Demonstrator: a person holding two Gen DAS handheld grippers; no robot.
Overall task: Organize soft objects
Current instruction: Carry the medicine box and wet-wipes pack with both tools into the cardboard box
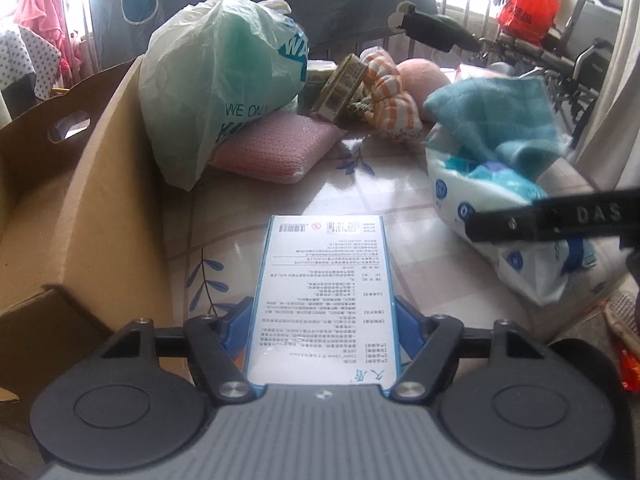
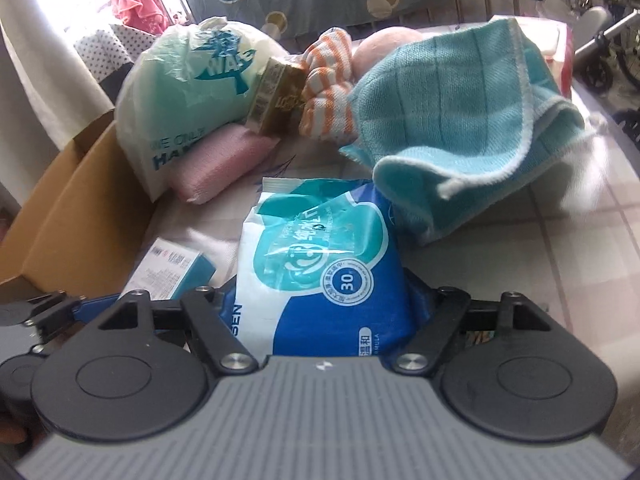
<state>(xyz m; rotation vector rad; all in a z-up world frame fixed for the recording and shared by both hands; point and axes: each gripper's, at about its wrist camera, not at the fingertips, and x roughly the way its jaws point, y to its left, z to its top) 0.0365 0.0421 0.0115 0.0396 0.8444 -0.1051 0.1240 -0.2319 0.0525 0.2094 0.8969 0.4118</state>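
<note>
Blue pads of the left gripper [image 1: 322,330] press on both long sides of a flat white box [image 1: 326,292] with small printed text, so this gripper is grasping the box above the near part of the table [image 1: 384,196], which has a glossy cloth with a leaf pattern. In the left wrist view, a brown cardboard box [image 1: 92,208] stands along the left edge of the table. At the far side, a pale green plastic bag [image 1: 224,88] leans on a pink knitted cushion [image 1: 280,148], and beside them are a small gold carton [image 1: 340,86], an orange striped cloth [image 1: 390,100] and a pink ball [image 1: 424,76]. Near the right edge, a teal towel [image 1: 500,120] lies on a pack of wet wipes [image 1: 472,200]. In the right wrist view, the right gripper [image 2: 324,308] is clenched on the pack of wet wipes [image 2: 320,264], with its blue pads against both sides of the pack. The teal towel [image 2: 460,120] lies just behind the pack and covers its far right corner. The white box [image 2: 172,266] shows at the lower left, near the cardboard box [image 2: 80,220]. The plastic bag [image 2: 192,92], cushion [image 2: 224,164], gold carton [image 2: 276,96] and striped cloth [image 2: 328,92] stay grouped at the far side.
</note>
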